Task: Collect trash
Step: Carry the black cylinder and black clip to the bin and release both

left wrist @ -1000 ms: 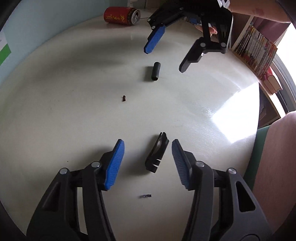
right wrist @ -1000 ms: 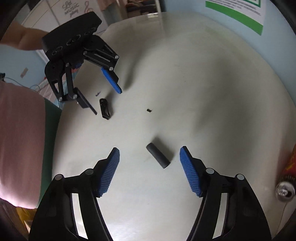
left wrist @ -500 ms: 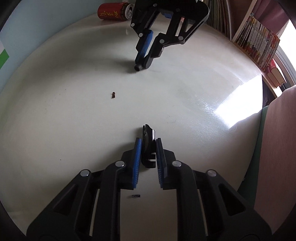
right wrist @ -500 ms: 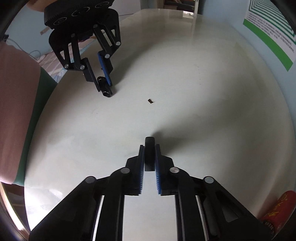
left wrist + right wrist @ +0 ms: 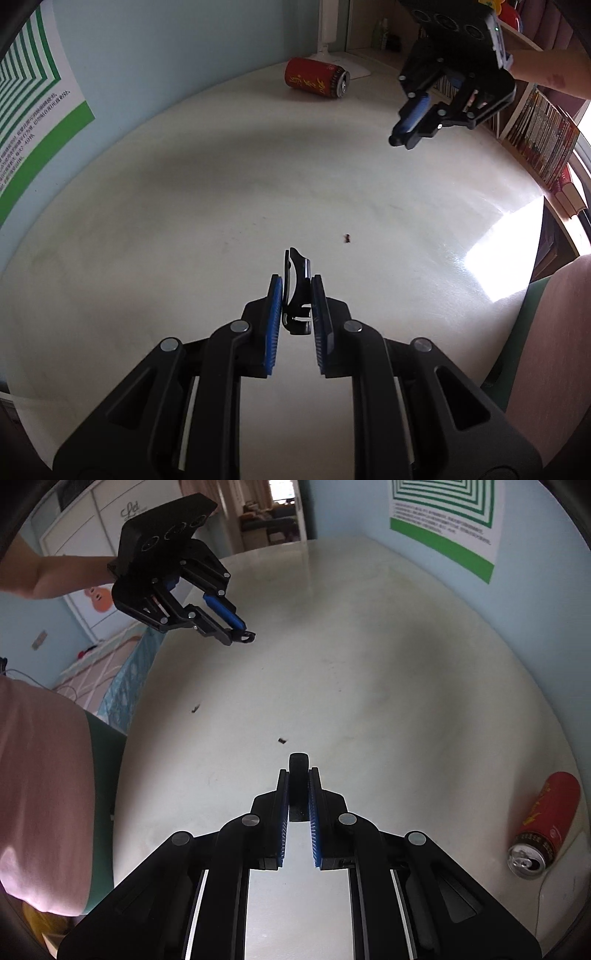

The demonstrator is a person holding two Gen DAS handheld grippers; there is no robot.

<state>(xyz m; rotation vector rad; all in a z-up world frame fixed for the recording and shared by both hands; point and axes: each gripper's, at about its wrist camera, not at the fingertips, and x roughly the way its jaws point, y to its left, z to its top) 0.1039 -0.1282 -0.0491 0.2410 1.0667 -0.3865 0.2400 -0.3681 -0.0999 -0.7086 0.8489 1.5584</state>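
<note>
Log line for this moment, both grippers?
left gripper: shut on black plastic clip | right gripper: shut on black cylinder | red can: on table

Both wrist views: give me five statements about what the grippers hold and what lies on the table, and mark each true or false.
1. The left gripper is shut on a black clip-like piece. True.
2. The right gripper stands open with nothing between its pads. False: it is shut on a short black cylinder.
3. The red can stands upright on the table. False: it lies on its side, its opened top showing.
4. Small dark scraps lie on the table. True.
5. Both held pieces rest on the table. False: in each view the other gripper shows clear above the surface with its piece.
</note>
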